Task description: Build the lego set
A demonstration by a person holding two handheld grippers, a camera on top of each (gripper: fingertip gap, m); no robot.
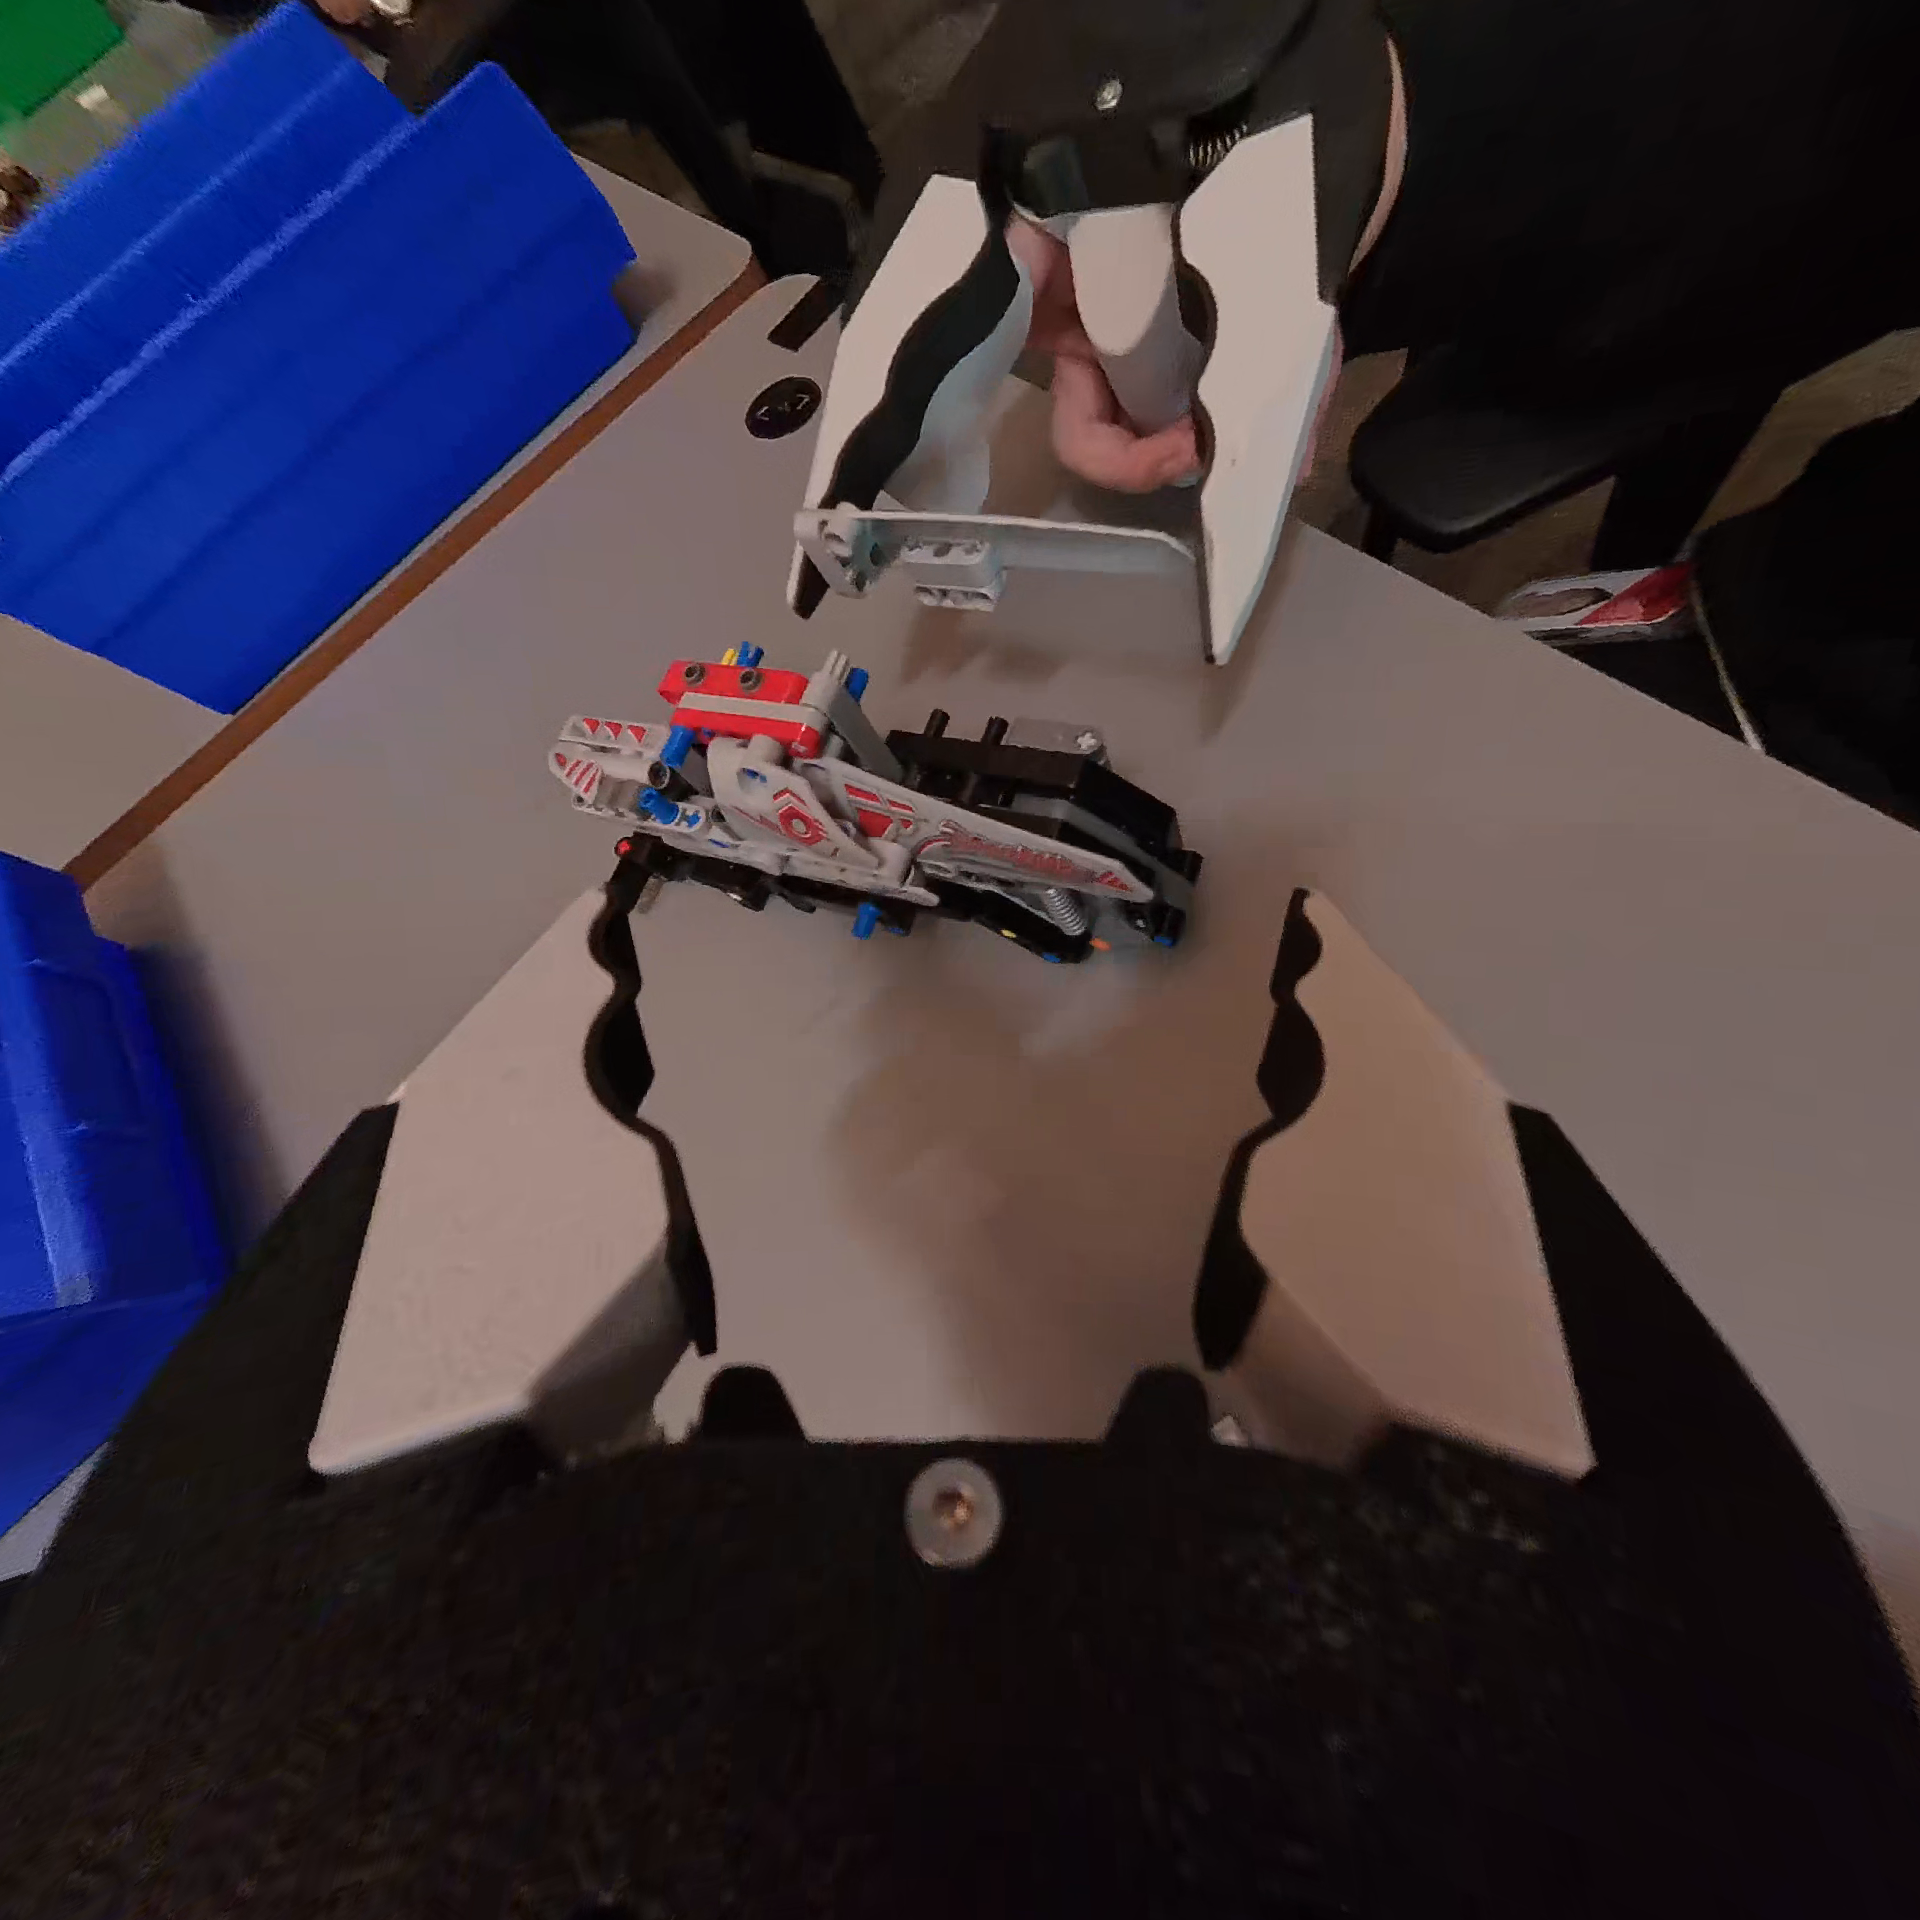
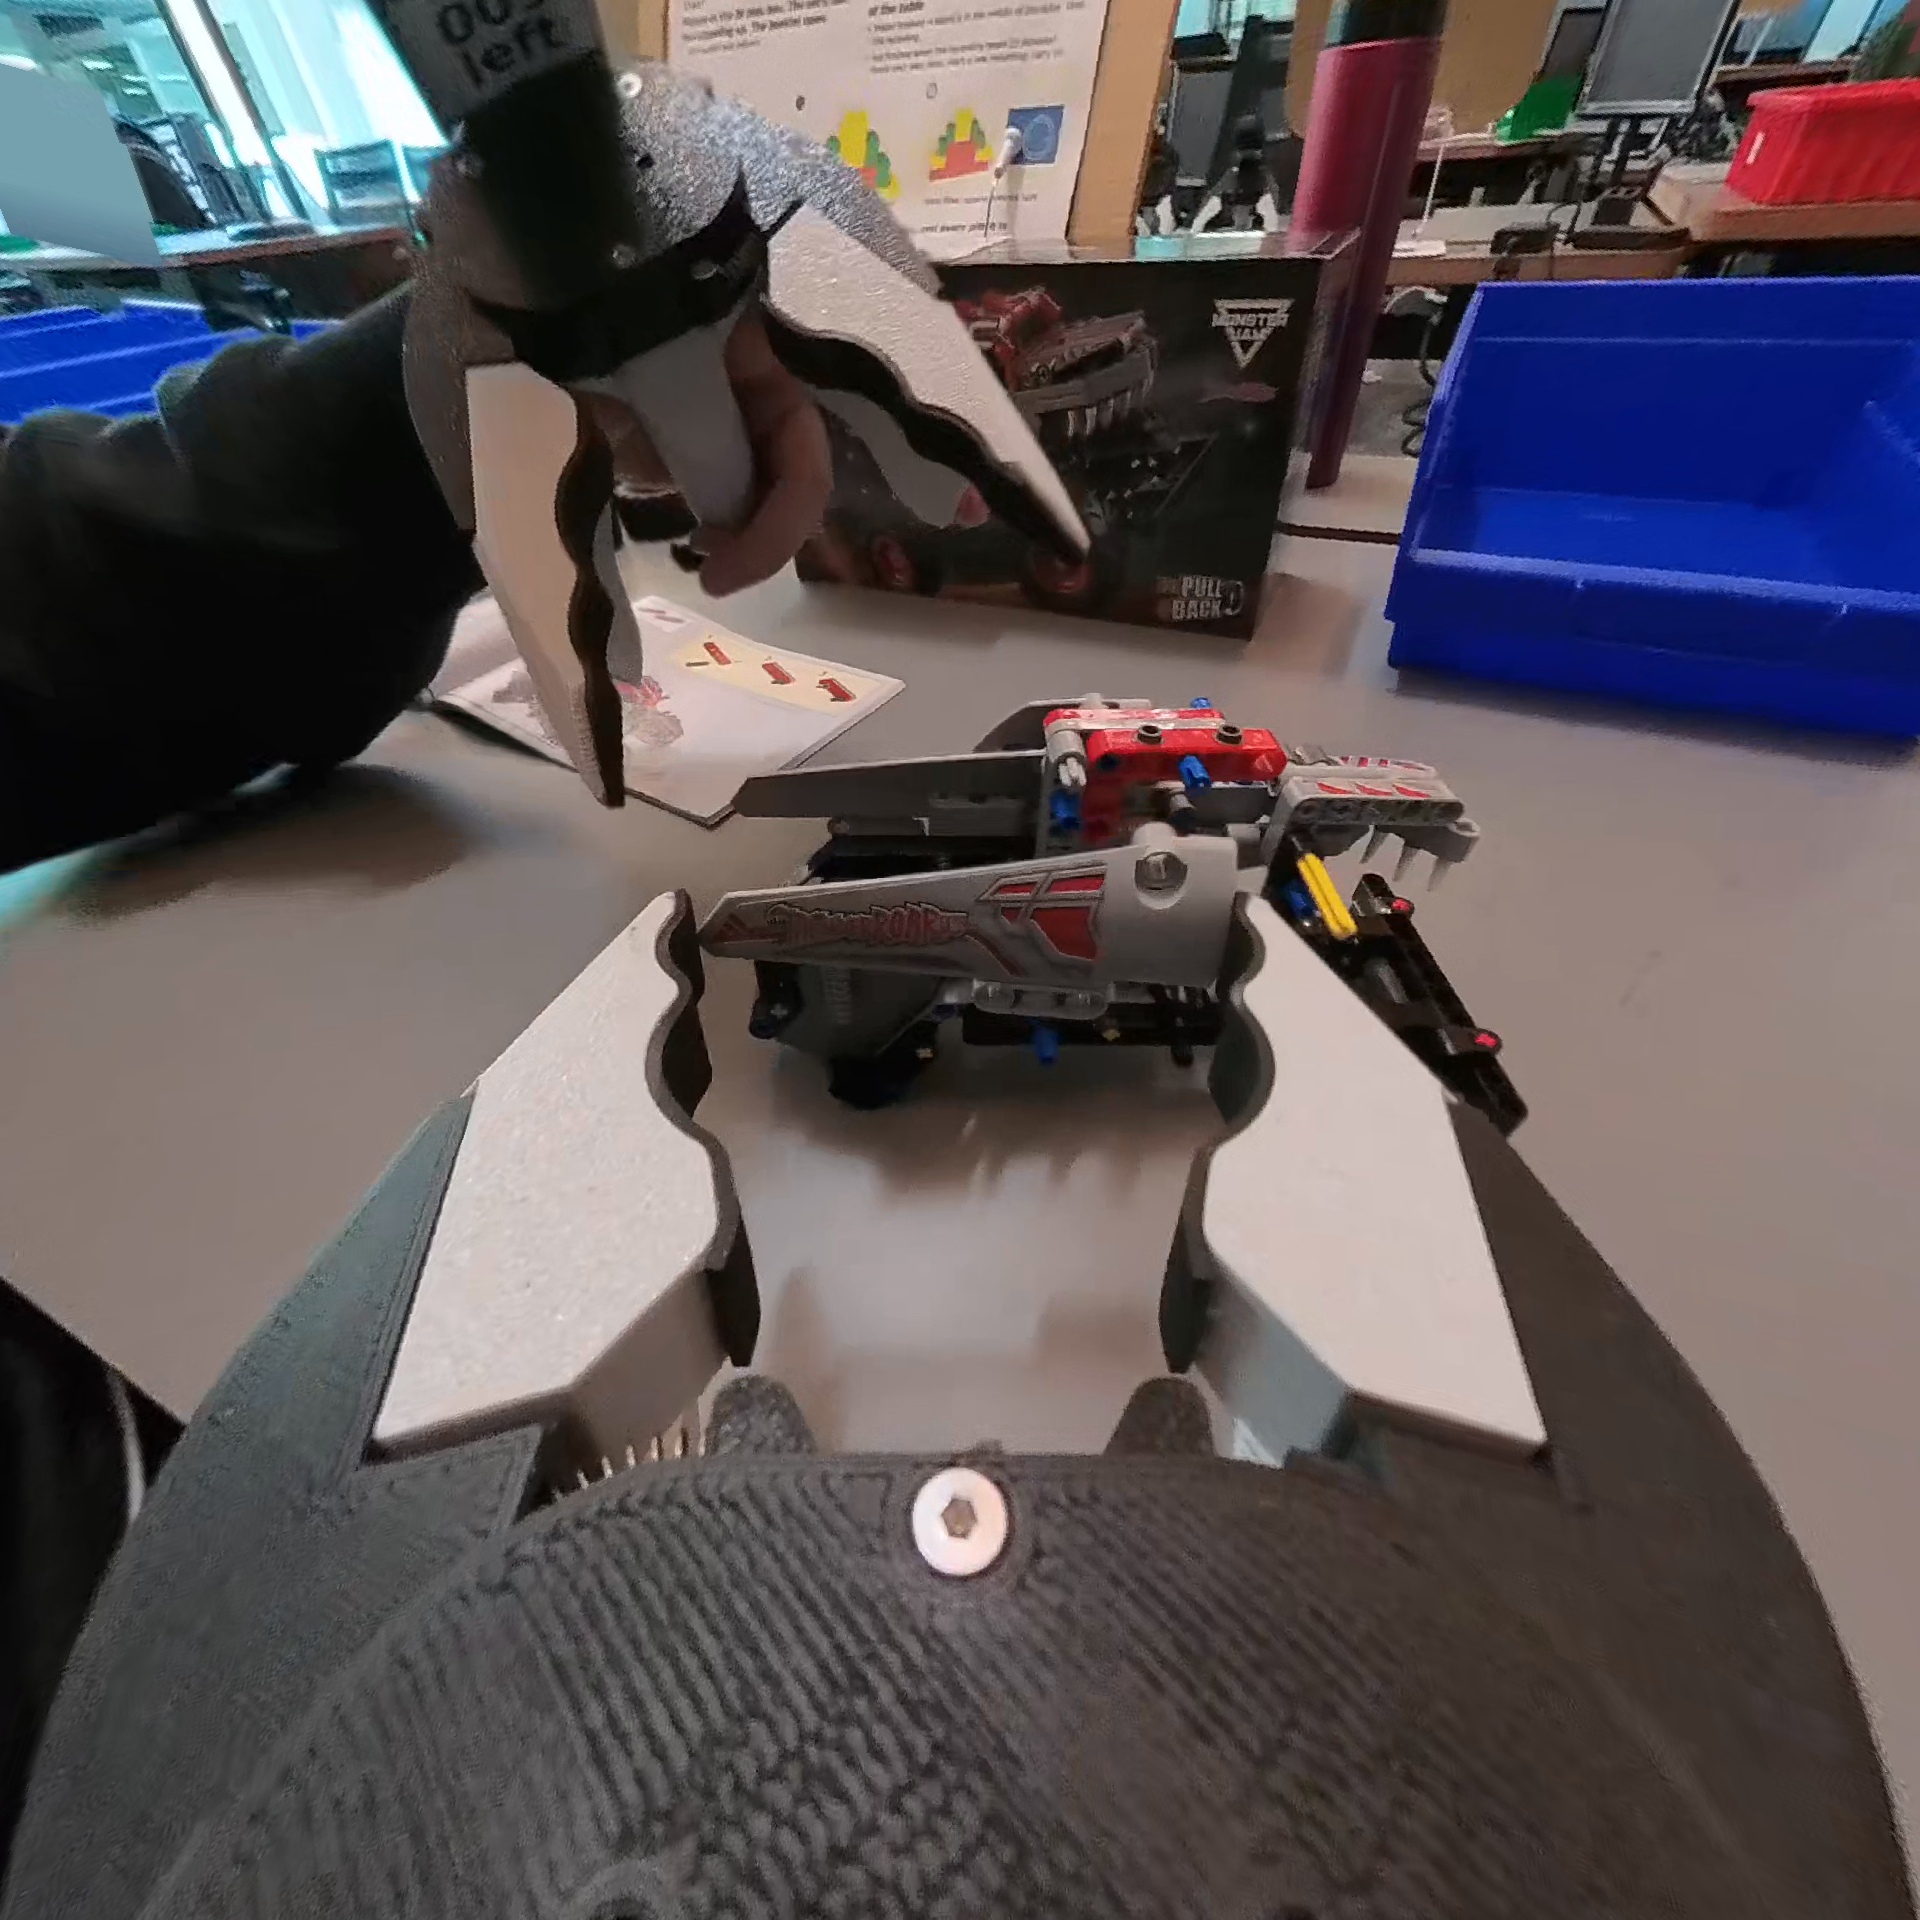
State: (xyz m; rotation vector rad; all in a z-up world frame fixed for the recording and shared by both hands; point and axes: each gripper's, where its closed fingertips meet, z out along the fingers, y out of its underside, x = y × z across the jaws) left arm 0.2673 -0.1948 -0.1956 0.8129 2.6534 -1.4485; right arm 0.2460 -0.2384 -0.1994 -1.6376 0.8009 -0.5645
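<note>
Two tongs work over a grey bench (image 1: 1455, 987). The left tongs (image 1: 956, 1039) are spread wide and grip nothing. In the right wrist view they (image 2: 847, 665) hang above the bench with one tip over an open booklet (image 2: 769, 696).

The right tongs (image 1: 1013, 613) are closed on a grey panel (image 1: 1081, 545), which spans the gap from one tip to the other. In the right wrist view the panel (image 2: 935, 925) shows a red-and-grey sticker on its outer face and sits between the tips of the right tongs (image 2: 966, 935).

The lego model (image 1: 873, 821) stands on the bench between the two tongs, clear of both. It is a partly built vehicle with a black chassis, grey side panels, a red beam on top and blue pins. In the left wrist view the held panel is apart from the model, on its far side.

A dark set box (image 2: 1143, 436) stands behind the model (image 2: 1164, 748). Blue bins (image 1: 312, 364) sit at the bench edge, and one bin (image 2: 1662, 499) is beside the box.
</note>
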